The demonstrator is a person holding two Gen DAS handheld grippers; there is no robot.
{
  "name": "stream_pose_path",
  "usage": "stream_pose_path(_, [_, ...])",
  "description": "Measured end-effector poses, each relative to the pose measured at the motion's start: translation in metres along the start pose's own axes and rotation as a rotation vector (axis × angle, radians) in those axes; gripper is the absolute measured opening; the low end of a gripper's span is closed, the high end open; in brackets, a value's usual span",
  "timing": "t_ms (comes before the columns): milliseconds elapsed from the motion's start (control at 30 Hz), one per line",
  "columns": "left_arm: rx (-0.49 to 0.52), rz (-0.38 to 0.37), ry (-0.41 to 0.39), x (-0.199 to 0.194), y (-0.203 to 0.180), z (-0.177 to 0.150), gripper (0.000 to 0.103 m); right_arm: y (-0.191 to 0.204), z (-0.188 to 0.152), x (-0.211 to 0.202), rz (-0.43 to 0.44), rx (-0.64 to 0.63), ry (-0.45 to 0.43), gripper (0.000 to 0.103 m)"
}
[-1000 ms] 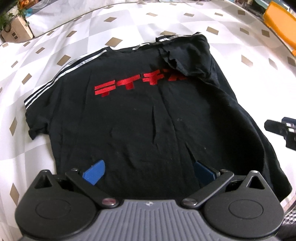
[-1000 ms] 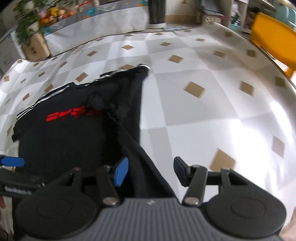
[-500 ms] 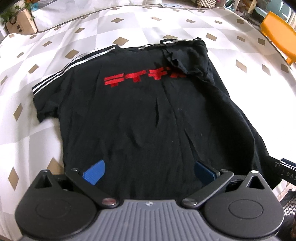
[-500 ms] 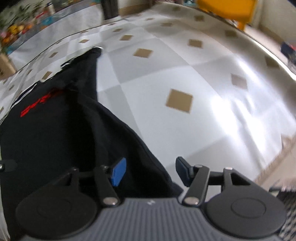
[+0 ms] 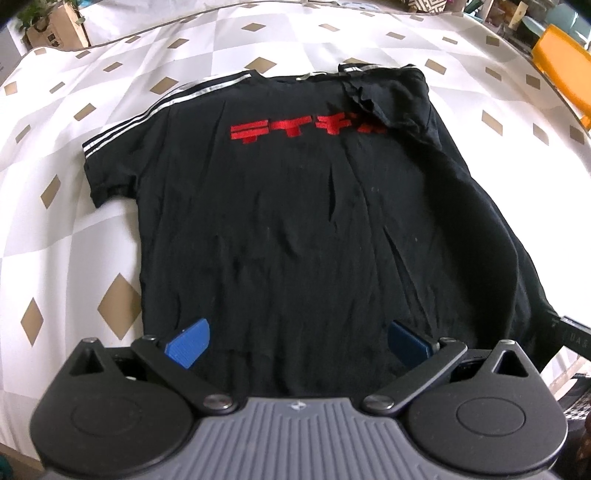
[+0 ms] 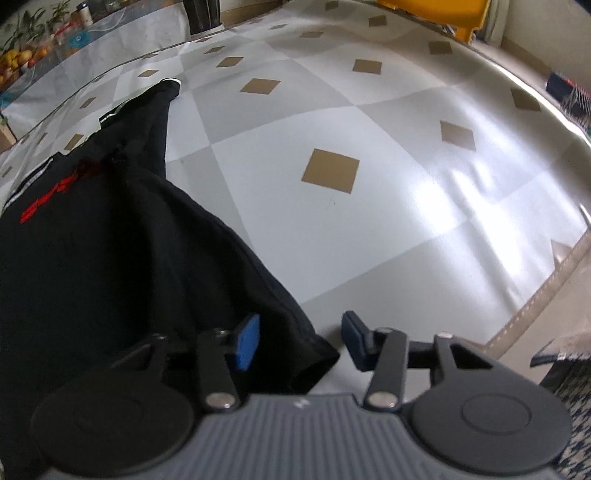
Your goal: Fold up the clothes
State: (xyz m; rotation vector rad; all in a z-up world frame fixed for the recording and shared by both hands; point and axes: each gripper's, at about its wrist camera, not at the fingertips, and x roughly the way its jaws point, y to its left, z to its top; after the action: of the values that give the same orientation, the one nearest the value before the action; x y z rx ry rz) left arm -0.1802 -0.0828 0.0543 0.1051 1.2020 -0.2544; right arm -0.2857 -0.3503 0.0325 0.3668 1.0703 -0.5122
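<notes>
A black T-shirt (image 5: 295,206) with red lettering and white shoulder stripes lies spread on the table, collar at the far end. Its right sleeve is folded in over the chest. My left gripper (image 5: 295,341) stands open above the shirt's near hem, with nothing between its blue fingers. In the right wrist view the same T-shirt (image 6: 110,251) fills the left side. My right gripper (image 6: 301,341) is open at the shirt's near right corner, its left pad over the cloth and its right pad over the tablecloth.
The table carries a white and grey checked cloth with tan diamonds (image 6: 332,170). Its right edge (image 6: 535,299) runs close to my right gripper. An orange chair (image 5: 565,70) stands beyond the far right, and a box with plants (image 5: 51,26) at the far left.
Both grippers have drawn back toward the near edge of the table, so the shirt sits farther off in the left view. The right gripper has turned rightward. Both stay open.
</notes>
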Motion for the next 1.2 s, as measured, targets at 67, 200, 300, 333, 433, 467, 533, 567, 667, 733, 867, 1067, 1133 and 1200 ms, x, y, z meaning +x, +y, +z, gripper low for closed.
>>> stream_pose_path(67, [0.000,0.000,0.004,0.001,-0.001,-0.003,0.103,0.000,0.001,0.000,0.000,-0.003,-0.004,0.032])
stream_pose_path(200, [0.007,0.001,0.014,0.003,-0.003,-0.008,0.103,0.002,0.001,0.000,0.014,-0.025,-0.005,0.010])
stream_pose_path(300, [0.020,0.006,0.020,0.004,-0.006,-0.014,0.103,0.007,-0.001,-0.005,0.019,-0.043,-0.021,0.004])
stream_pose_path(333, [0.020,0.008,0.025,0.005,-0.006,-0.016,0.103,0.008,-0.002,-0.007,0.022,-0.038,-0.031,0.004])
stream_pose_path(433, [0.016,0.015,0.036,0.007,-0.006,-0.022,0.103,0.009,-0.003,-0.019,0.037,-0.030,-0.069,0.004])
stream_pose_path(467, [0.014,0.022,0.036,0.007,-0.006,-0.024,0.103,0.010,-0.003,-0.023,0.045,-0.030,-0.081,0.004])
stream_pose_path(533, [0.013,0.042,0.033,0.007,-0.005,-0.028,0.103,0.012,-0.004,-0.034,0.066,-0.033,-0.106,0.004])
stream_pose_path(567, [0.016,0.054,0.029,0.006,-0.005,-0.030,0.103,0.014,-0.004,-0.041,0.082,-0.044,-0.120,0.004])
stream_pose_path(667, [0.018,0.079,0.030,0.007,-0.004,-0.038,0.103,0.023,-0.007,-0.061,0.134,-0.088,-0.167,0.004])
stream_pose_path(733, [0.011,0.085,0.035,0.007,-0.002,-0.042,0.103,0.031,-0.009,-0.074,0.174,-0.133,-0.194,0.004])
stream_pose_path(867, [-0.008,0.103,0.039,0.006,0.002,-0.049,0.103,0.046,-0.019,-0.096,0.261,-0.211,-0.227,0.004])
stream_pose_path(1067, [-0.031,0.152,0.036,0.003,0.008,-0.056,0.103,0.074,-0.039,-0.111,0.344,-0.356,-0.225,0.004])
stream_pose_path(1133, [-0.042,0.166,0.039,0.003,0.011,-0.058,0.103,0.085,-0.048,-0.111,0.364,-0.400,-0.213,0.004])
stream_pose_path(1200, [-0.052,0.180,0.042,0.003,0.013,-0.061,0.103,0.097,-0.059,-0.109,0.383,-0.459,-0.191,0.004])
